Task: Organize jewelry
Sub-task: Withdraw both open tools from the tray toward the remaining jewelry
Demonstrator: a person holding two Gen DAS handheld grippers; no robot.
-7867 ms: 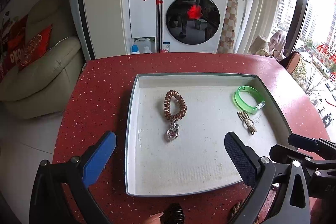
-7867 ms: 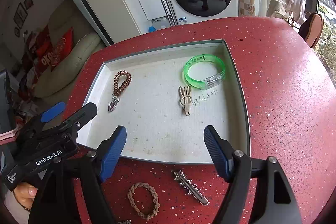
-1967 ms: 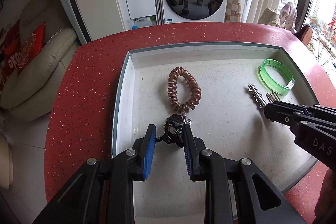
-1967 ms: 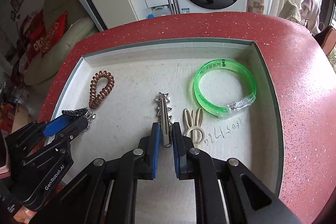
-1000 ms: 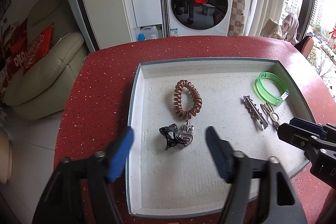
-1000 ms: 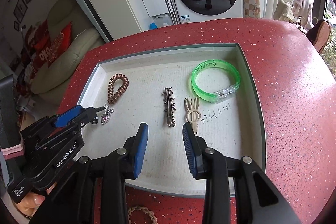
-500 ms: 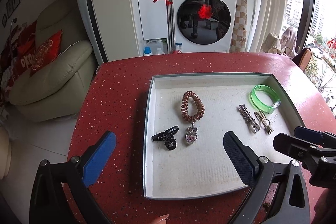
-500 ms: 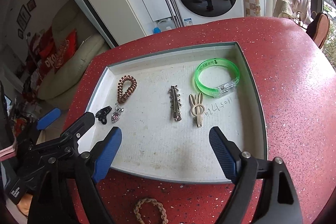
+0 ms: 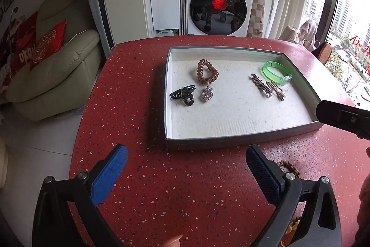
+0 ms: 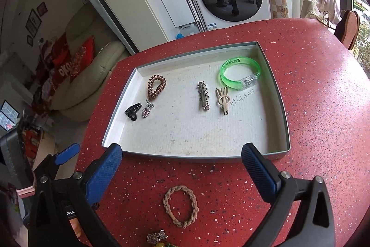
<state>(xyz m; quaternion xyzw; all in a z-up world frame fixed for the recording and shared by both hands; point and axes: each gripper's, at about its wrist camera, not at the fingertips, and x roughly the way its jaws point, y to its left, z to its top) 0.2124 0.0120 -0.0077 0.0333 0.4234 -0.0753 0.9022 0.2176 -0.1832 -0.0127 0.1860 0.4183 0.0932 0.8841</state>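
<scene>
Both tongs are held back from the tray (image 10: 275, 94), over the red table (image 10: 323, 108) on its near side, presumably so the next piece can be picked up without disturbing what is already laid out.

Right tongs (image 10: 182, 168): jaws have just been opening and stand fully spread, nothing between the pads. The braided tan bracelet (image 10: 181, 205) lies on the table directly below the gap, near side of the tray, not touched. A reasonable reading: it is being lined up as the next pick.

Left tongs (image 9: 185, 175): jaws also wide apart, nothing held, only bare table seen between them.

Inside the tray, pieces are set in a loose row, apart from each other, likely for easy separate access:
- black claw clip (image 10: 133, 111) at the tray's left wall, just beside the heart charm of the copper coil band (image 10: 156, 87)
- spiked silver clip (image 10: 202, 96) mid-tray
- beige rabbit-ear clip (image 10: 223, 97) just beside it, toward the tray's right wall
- translucent green bangle (image 10: 239, 75) in the tray's far right corner, clear clasp block facing the near side

The near half of the tray floor is free.

A small metallic cluster (image 10: 157, 236) is partly seen at the frame edge, nearer than the bracelet; type cannot be told.
</scene>
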